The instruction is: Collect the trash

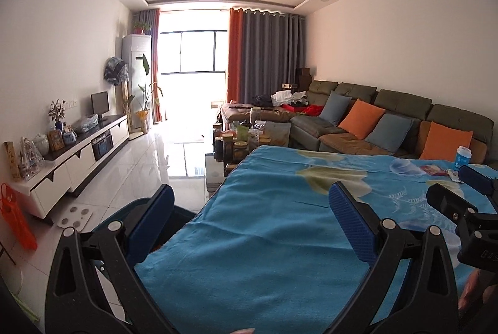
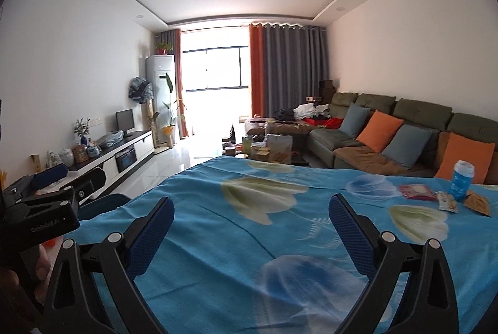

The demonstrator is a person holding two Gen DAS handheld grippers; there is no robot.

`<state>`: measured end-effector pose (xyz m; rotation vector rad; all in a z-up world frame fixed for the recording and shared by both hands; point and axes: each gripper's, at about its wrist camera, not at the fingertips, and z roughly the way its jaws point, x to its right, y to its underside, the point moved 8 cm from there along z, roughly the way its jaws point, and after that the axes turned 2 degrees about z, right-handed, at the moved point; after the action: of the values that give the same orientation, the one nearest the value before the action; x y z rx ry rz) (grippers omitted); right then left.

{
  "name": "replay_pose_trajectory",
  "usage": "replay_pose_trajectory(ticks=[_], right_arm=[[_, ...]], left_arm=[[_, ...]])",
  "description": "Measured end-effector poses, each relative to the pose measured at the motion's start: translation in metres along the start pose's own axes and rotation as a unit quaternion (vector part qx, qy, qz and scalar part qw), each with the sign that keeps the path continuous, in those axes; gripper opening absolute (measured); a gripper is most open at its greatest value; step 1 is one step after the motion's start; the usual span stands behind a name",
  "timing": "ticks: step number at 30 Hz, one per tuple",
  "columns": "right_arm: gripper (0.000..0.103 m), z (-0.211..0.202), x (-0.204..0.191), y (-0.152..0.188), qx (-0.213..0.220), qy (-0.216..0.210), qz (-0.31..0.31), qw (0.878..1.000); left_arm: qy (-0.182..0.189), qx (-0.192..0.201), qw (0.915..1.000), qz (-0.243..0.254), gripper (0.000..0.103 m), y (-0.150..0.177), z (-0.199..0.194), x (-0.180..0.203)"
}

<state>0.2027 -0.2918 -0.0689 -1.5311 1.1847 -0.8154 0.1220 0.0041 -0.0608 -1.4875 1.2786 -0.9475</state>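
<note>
We see both tongs spread wide and holding nothing. The left tongs (image 1: 250, 203) hang over the tabletop's left edge, one blue pad out past the cloth (image 1: 264, 209) above a blue bin (image 1: 124, 212) (only part of its rim shows), the other pad over the cloth. The right tongs (image 2: 251, 217) hover above the middle of the cloth, touching nothing.

The trash lies near the tabletop's far right corner. In the right view we count one blue cup (image 2: 462, 180), upright, and three flat pieces beside it: one red packet (image 2: 417, 192) to its left, one pale wrapper (image 2: 446, 201) just in front, one brown scrap (image 2: 477, 202) to its right. All four are well apart from both tongs.

In the left view, the cup (image 1: 463, 158) and the red packet (image 1: 432, 169) show at the right edge, with the right tongs' tip partly covering the rest.
</note>
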Motion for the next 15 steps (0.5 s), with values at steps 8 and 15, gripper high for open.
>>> replay_pose_trajectory(ticks=[8, 15], right_arm=[[0.096, -0.020, 0.013, -0.002, 0.023, 0.015, 0.005, 1.000], [0.096, -0.026, 0.018, 0.001, 0.029, 0.025, 0.011, 0.999]], left_arm=[[0.003, 0.023, 0.9997, 0.005, 0.098, -0.005, -0.014, 0.008], [0.013, 0.035, 0.9992, 0.012, 0.098, -0.003, -0.026, 0.017]])
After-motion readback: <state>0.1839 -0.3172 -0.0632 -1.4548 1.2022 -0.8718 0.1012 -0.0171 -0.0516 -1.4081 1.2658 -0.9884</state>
